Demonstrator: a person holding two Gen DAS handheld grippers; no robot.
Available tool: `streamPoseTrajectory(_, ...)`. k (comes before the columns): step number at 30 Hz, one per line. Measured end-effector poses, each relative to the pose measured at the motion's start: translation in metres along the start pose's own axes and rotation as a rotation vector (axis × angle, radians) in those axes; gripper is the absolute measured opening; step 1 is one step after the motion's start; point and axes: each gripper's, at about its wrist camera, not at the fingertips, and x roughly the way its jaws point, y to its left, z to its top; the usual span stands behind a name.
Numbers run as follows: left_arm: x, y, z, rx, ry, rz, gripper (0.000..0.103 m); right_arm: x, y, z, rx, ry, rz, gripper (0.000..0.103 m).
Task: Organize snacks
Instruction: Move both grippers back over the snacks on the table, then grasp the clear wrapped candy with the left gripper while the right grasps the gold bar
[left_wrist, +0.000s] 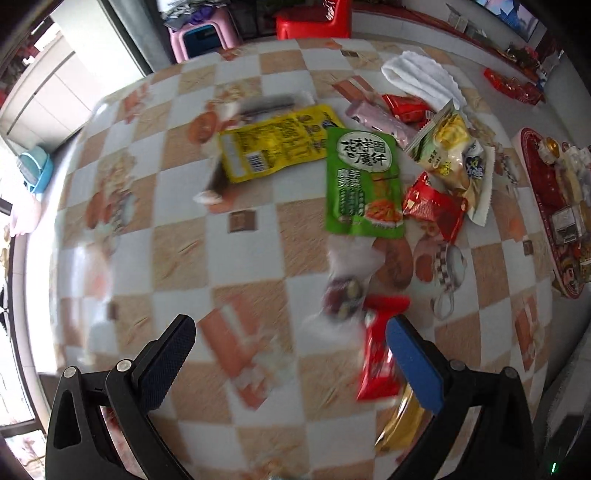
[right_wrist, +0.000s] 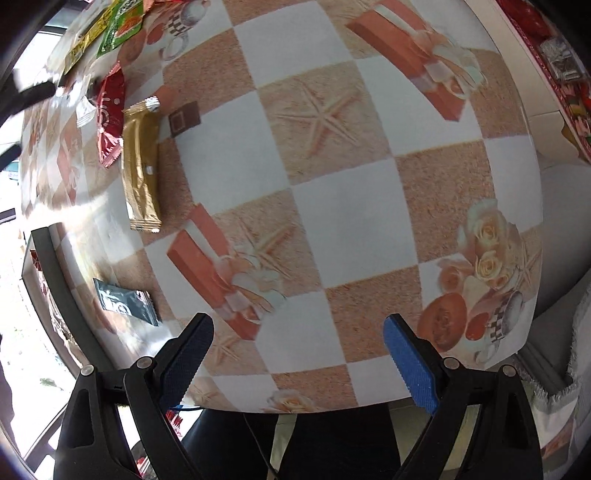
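The left gripper (left_wrist: 290, 345) sits at the bottom of the left wrist view with its 2 fingers spread wide and nothing between them. Just beside its blue right finger pad (left_wrist: 413, 363) lies a long red foil snack packet (left_wrist: 378, 354), blurred, and under that pad's lower edge a long gold foil snack bar (left_wrist: 400, 424) shows. A clear-wrapped snack with dark and pale pieces (left_wrist: 341, 291) lies just above the red packet, too blurred to read. Higher up, at the centre of the frame, a flat green snack pouch (left_wrist: 362, 181) overlaps the corner of a flat yellow snack pouch (left_wrist: 277, 146). To their right a heap of small packets, among them a red square wrapper (left_wrist: 434, 208) and a yellow-and-white bag (left_wrist: 456, 155), lies near a folded white cloth (left_wrist: 421, 79) at the upper right. All rest on the round table with a checked orange-and-white cover (left_wrist: 177, 258).

The right gripper (right_wrist: 297, 354) is also opened wide and empty, hovering over the near table edge (right_wrist: 332, 402). In the right wrist view, a small dark teal sachet (right_wrist: 125, 301) lies at the lower left, near the black left finger. Farther up the left side, the gold bar (right_wrist: 142, 170) lies alongside the red packet (right_wrist: 109, 118), their edges touching. A red patterned tray (right_wrist: 554, 81) holding small items curves along the upper right edge.
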Motion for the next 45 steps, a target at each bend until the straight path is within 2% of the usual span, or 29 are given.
streamPoseTrajectory(5,0.037,-0.011,0.013,0.033,0.068,0.045,0.103,0.000,-0.011,-0.001,-0.001,0.003,0.013,0.094)
streamPoseTrajectory(10,0.057,-0.012,0.013,0.061,0.114,0.060,0.103,-0.005,-0.023,0.002,-0.006,-0.003,0.030,0.094)
streamPoseTrajectory(13,0.063,-0.008,0.015,0.049,0.116,0.037,0.103,-0.003,-0.016,0.003,-0.021,-0.010,0.023,0.094)
streamPoseTrajectory(16,0.071,0.001,0.014,-0.013,0.133,-0.046,0.103,-0.001,-0.013,0.007,-0.032,-0.008,0.008,0.094)
streamPoseTrajectory(18,0.071,0.001,0.013,-0.007,0.133,-0.044,0.103,-0.002,-0.013,0.009,-0.025,-0.007,0.009,0.094)
streamPoseTrajectory(22,0.075,0.000,0.021,0.001,0.188,-0.040,0.103,-0.002,-0.014,0.010,-0.017,-0.009,0.007,0.094)
streamPoseTrajectory(25,0.069,-0.007,0.033,0.037,0.158,-0.051,0.091,-0.004,-0.014,0.011,-0.015,-0.013,0.002,0.094)
streamPoseTrajectory(27,0.060,-0.013,0.033,0.071,0.122,-0.054,0.072,-0.008,-0.015,0.013,-0.021,-0.016,-0.003,0.094)
streamPoseTrajectory(29,0.051,-0.014,0.029,0.105,0.105,-0.058,0.030,-0.011,-0.014,0.016,-0.029,-0.018,-0.009,0.094)
streamPoseTrajectory(32,0.048,0.001,0.013,0.074,0.116,-0.072,0.030,-0.015,-0.004,0.022,-0.042,-0.027,-0.011,0.094)
streamPoseTrajectory(41,0.033,0.062,-0.081,-0.007,0.143,-0.060,0.031,-0.017,0.052,0.052,-0.125,-0.054,-0.003,0.094)
streamPoseTrajectory(45,0.032,0.076,-0.090,-0.051,0.147,-0.065,0.031,-0.016,0.084,0.069,-0.158,-0.079,-0.039,0.094)
